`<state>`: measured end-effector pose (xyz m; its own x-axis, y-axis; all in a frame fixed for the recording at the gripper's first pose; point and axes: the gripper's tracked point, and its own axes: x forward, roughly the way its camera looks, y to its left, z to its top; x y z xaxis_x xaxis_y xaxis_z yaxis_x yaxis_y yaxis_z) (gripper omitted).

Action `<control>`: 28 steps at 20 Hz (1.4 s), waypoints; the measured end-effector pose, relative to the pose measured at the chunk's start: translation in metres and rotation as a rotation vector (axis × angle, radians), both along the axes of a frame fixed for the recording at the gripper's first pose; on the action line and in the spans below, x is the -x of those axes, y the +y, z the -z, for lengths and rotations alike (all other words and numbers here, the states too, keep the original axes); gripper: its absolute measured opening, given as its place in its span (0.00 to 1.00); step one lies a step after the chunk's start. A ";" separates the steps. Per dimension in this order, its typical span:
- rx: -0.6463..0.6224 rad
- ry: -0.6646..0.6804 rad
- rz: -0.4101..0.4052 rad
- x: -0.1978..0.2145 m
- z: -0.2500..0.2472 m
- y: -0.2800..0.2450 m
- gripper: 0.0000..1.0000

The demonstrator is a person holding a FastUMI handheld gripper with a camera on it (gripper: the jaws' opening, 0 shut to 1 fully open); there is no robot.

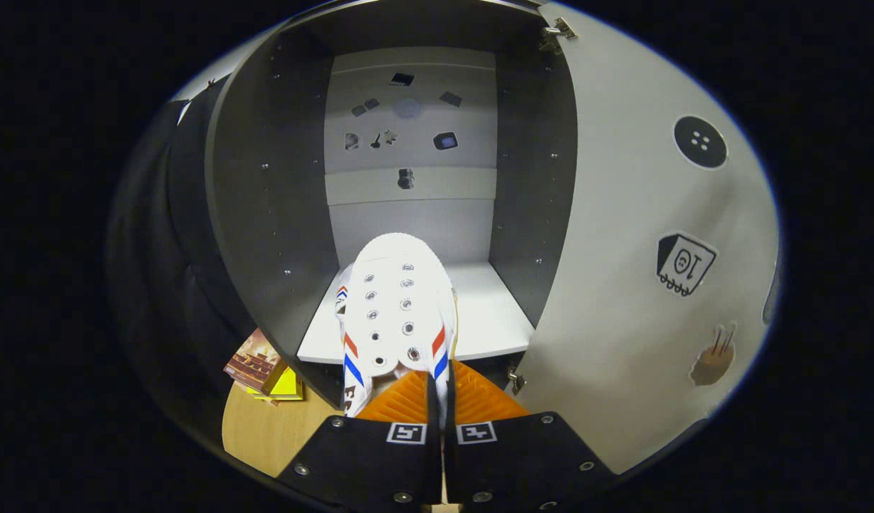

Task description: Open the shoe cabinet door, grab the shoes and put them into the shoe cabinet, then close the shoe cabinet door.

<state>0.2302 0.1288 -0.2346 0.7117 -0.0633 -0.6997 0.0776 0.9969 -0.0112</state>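
Observation:
A white sneaker [394,299] with red and blue side stripes and metal eyelets points toe-first into the open shoe cabinet [266,214]. My gripper [439,399] is shut on the sneaker's collar edge, which is pinched between the two fingers. The toe hangs over the cabinet's white bottom shelf [490,313]; I cannot tell whether the sole touches it. The cabinet door [636,271] stands swung open to the right of the fingers, its pale inner face carrying a few stickers.
The cabinet's back panel [412,128] carries several small dark stickers. Left of the cabinet, some booklets [262,370] lie on a wooden surface [266,427]. Door hinges show at top [559,32] and bottom [515,381].

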 end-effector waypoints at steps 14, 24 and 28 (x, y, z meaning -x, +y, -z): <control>0.040 0.056 0.030 -0.099 0.044 -0.007 0.01; 0.091 0.156 0.018 -0.156 0.091 -0.007 0.01; 0.088 0.190 0.010 -0.163 0.108 -0.002 0.01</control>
